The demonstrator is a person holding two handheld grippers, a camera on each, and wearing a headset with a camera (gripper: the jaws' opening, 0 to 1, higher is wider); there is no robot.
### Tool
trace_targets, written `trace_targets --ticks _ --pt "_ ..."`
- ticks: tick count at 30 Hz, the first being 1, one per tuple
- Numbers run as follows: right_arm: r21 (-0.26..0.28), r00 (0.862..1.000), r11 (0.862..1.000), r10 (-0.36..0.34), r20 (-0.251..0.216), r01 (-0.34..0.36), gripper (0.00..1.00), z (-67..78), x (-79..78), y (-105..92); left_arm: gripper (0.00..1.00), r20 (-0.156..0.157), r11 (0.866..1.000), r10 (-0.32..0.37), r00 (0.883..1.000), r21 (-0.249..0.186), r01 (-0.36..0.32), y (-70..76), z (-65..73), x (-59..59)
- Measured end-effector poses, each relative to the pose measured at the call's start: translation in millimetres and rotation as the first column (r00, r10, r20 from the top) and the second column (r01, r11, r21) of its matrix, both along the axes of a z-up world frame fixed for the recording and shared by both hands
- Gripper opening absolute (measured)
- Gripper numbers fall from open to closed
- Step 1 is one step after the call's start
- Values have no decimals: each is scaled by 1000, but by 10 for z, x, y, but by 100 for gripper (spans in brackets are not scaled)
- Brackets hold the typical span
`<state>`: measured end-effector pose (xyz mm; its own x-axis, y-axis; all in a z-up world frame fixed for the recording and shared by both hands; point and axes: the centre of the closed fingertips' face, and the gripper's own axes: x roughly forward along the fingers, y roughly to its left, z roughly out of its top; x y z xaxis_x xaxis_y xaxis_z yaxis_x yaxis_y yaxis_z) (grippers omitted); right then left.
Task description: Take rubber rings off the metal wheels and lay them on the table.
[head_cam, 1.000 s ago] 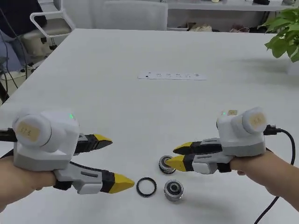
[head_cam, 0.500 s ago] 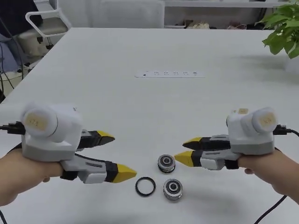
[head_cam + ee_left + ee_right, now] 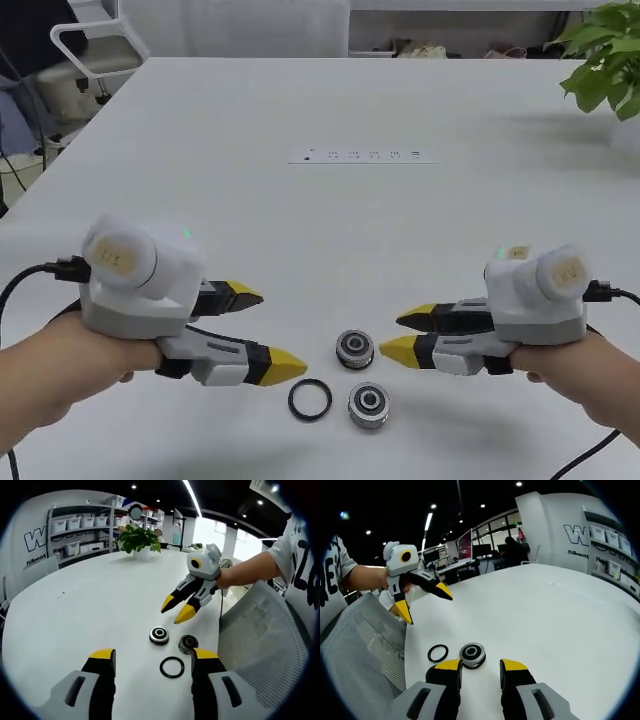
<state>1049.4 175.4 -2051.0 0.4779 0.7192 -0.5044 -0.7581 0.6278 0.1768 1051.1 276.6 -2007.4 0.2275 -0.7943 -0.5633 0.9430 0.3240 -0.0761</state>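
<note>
White tabletop (image 3: 300, 230) extends far beyond left claw (image 3: 268, 330) and right claw (image 3: 403, 335), both spread apart; power strip (image 3: 363, 156) centre-far, plant (image 3: 605, 50) far right.

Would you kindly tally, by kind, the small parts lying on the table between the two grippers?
Metal wheels: 2
Loose rubber ring: 1
Total: 3
</note>
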Motion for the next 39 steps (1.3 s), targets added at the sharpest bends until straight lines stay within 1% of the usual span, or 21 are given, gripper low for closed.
trace_targets --ticks 4,10,15,17,25,27,32,39 --pt "-12 1000 1000 13 0 -13 26 -45 -18 12 57 -2 1000 -13 1000 9 13 -52 -41 12" --pt "-13 1000 1000 19 -7 -19 26 -96 -20 25 55 -11 999 -32 999 21 32 -136 -114 30" --pt "-17 1000 999 27 -13 -28 26 -123 -33 40 53 -19 999 -46 999 25 46 -222 -164 36" --pt "-18 999 999 29 -14 -29 26 -126 -34 44 53 -27 999 -49 998 20 50 -256 -187 55" --pt "-22 999 999 34 -19 -34 26 -147 -41 56 49 -34 997 -70 997 25 71 -375 -239 48" --pt "-22 999 999 34 -22 -34 26 -157 -47 63 48 -40 997 -72 997 21 73 -414 -263 55" --pt "-26 999 999 39 -23 -39 26 -171 -57 70 45 -49 995 -90 995 28 91 -490 -320 18" --pt "-24 999 999 35 -26 -35 26 -178 -59 71 43 -60 993 -110 992 37 112 -570 -390 -1"
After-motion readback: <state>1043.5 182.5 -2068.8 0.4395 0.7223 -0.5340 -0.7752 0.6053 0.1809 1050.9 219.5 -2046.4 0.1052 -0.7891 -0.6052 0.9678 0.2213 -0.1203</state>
